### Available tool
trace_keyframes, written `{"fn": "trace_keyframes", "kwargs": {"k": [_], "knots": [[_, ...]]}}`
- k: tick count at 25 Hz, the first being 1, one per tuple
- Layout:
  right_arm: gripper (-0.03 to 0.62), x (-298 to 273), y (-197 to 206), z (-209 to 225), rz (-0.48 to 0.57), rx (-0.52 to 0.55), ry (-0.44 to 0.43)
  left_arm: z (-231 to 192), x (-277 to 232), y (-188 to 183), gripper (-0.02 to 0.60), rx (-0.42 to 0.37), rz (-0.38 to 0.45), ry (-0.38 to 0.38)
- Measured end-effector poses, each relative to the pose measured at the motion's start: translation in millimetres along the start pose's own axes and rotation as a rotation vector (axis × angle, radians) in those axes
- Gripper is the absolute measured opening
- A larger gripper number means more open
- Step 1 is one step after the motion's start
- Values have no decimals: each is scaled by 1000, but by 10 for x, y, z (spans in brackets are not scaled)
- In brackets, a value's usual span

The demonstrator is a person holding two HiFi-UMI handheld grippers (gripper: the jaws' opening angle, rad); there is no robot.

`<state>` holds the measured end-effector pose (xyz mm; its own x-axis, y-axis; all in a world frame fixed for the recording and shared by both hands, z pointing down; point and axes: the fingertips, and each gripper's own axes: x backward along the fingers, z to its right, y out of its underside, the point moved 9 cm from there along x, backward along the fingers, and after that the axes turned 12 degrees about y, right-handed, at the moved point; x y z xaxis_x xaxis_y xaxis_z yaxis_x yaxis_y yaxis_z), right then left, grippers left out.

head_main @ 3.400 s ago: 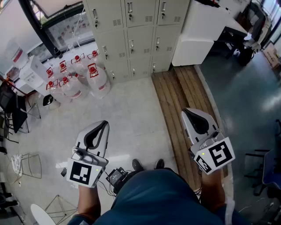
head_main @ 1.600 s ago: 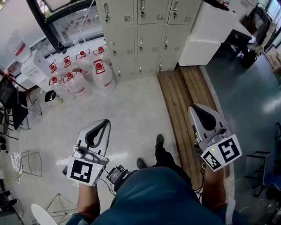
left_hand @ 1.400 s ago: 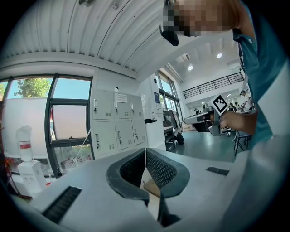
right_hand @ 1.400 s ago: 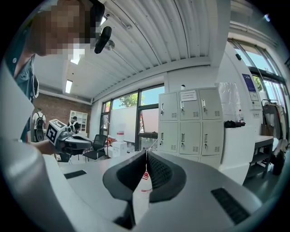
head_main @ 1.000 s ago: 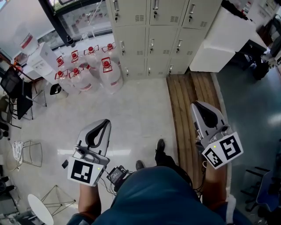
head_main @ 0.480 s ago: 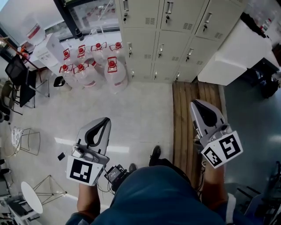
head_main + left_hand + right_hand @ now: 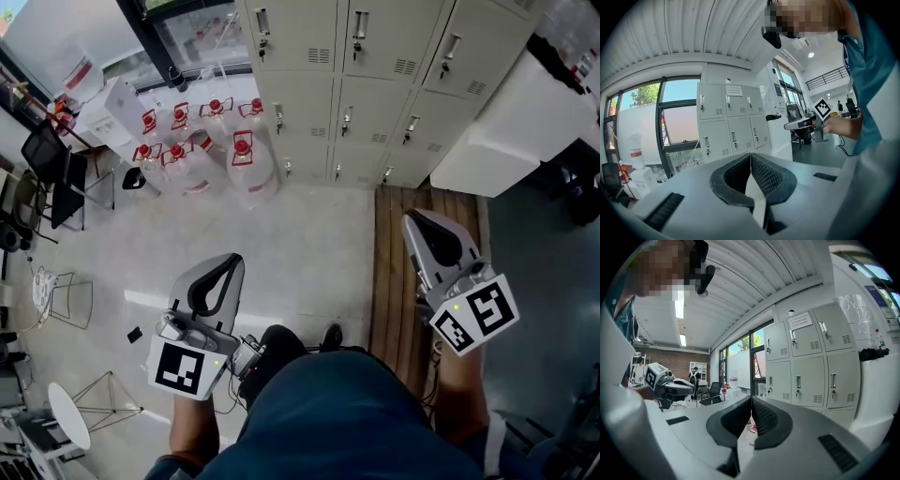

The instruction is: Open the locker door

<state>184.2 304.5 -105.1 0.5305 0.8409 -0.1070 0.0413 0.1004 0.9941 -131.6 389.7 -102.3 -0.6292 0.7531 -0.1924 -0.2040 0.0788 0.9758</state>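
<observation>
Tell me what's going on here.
A person stands facing a bank of lockers with a pair of tongs in each hand. The left tongs and the right tongs are both shut and empty, held out over the floor well short of the lockers. Every locker door in view is closed, so the opening has not begun. Water jugs stand on the floor by the lockers' left end.
</observation>
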Motion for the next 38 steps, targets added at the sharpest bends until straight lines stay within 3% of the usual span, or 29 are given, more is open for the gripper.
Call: {"fn": "trace_keyframes", "kwargs": {"k": [5,12,18,30,38], "knots": [[37,-89,93,241,-15,-18,74,-277,-384,-15,18,-21,-4,58],[37,-372,148,440,-29,-41,231,-871,-1134,28,18,-51,18,224],[37,-649,25,671,-41,-42,339,-1307,-1735,-83,17,-53,41,323],[37,-1235,-68,948,-77,-57,443,-1970,-2513,-120,17,-34,48,431],[37,-1858,-171,969,-83,-45,512,-2694,-2819,-90,17,-33,71,484]]}}
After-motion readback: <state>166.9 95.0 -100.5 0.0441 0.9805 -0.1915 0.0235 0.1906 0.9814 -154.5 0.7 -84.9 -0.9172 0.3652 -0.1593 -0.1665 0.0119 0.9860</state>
